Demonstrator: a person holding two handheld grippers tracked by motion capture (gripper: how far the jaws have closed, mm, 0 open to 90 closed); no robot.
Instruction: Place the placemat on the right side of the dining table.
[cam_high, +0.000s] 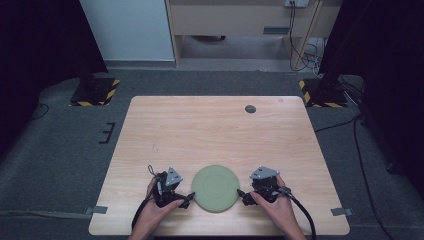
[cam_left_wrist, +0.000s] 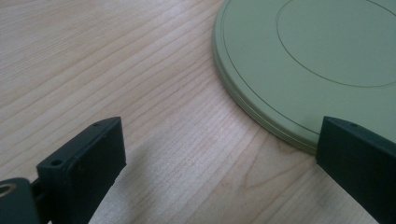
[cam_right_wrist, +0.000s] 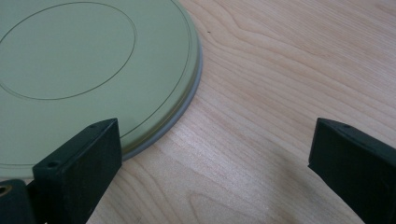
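Plate: a round, flat, pale green plastic plate lies on the light wooden surface between both tools. Left tool and right tool stand wide open, holding nothing. Gripper views crop the plate's far edge.

Table: disc lies flat on it, near the front edge, about midway across. Left gripper just left of the disc, right gripper just right of it. Small round cap well behind, near the far edge.
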